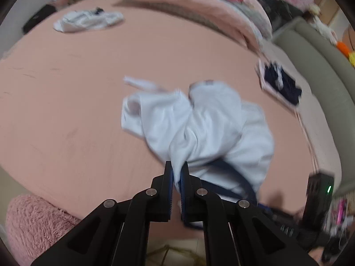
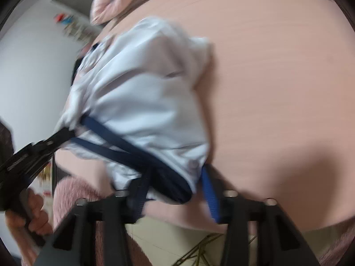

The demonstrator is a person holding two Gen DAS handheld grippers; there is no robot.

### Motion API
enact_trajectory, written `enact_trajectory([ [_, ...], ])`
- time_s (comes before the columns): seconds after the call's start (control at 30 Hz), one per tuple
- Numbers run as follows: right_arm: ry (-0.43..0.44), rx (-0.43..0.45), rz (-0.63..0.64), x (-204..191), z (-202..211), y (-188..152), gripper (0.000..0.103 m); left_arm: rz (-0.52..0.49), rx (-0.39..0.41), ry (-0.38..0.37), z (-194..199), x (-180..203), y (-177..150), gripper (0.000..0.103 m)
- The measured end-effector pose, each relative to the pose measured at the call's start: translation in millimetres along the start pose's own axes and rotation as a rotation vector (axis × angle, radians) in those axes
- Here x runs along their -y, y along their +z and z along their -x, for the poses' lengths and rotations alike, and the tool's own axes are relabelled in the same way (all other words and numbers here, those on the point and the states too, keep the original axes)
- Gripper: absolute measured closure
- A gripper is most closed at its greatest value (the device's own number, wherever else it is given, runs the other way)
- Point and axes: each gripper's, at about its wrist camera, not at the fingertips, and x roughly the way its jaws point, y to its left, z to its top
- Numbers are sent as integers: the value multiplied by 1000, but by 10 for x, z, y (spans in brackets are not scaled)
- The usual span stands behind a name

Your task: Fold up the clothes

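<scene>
A crumpled white garment (image 1: 199, 128) with a navy band lies bunched on the pink bed sheet (image 1: 66, 102). My left gripper (image 1: 176, 170) is shut on a fold of its near edge. In the right wrist view the same garment (image 2: 142, 93) stretches from the left gripper (image 2: 64, 134) at its left corner down to my right gripper (image 2: 175, 190). The right jaws stand apart, with the navy band (image 2: 124, 148) and white hem bunched between the fingers (image 2: 210, 197). I see no pad pressing on the cloth. The picture is blurred.
A second white garment (image 1: 88, 20) lies far back left on the sheet. A dark folded item (image 1: 279, 82) sits at the right edge. A pink quilt (image 1: 188, 2) is heaped at the back, and a fluffy pink throw (image 1: 33, 221) hangs near left. A hand (image 2: 28, 212) holds the left gripper's handle.
</scene>
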Motion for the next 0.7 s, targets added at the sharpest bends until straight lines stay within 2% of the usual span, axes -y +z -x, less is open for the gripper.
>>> enact_trajectory([
  [0.07, -34, 21, 20, -70, 37, 57, 96, -7, 17, -28, 35, 14, 22, 99],
  [0.17, -96, 106, 28, -142, 252, 154, 97, -35, 71, -63, 178, 81, 121, 95],
  [0.23, -111, 163, 19, -172, 440, 176, 97, -121, 79, -66, 221, 209, 207, 82],
  [0.3, -120, 215, 18, -185, 629, 189, 97, -222, 63, -92, 201, 398, 201, 55],
  [0.4, -100, 264, 24, -88, 1027, 158, 97, -378, 39, -107, 148, 732, 71, 54],
  [0.47, -101, 281, 34, -59, 1179, 172, 97, -472, 37, -69, 30, 957, -36, 54],
  [0.53, -132, 315, 58, -80, 1312, 181, 97, -534, 0, -21, -191, 1108, -155, 56],
  [0.57, -159, 334, 73, -86, 1392, 175, 97, -531, -21, 36, -311, 1122, -166, 89],
  [0.6, -188, 342, 87, -69, 1456, 171, 97, -514, -42, 105, -433, 1114, -158, 99],
  [0.63, -220, 339, 101, -30, 1506, 168, 97, -466, -44, 134, -481, 1057, -113, 99],
  [0.7, -283, 333, 127, 46, 1606, 162, 97, -335, -5, 131, -393, 873, 22, 99],
])
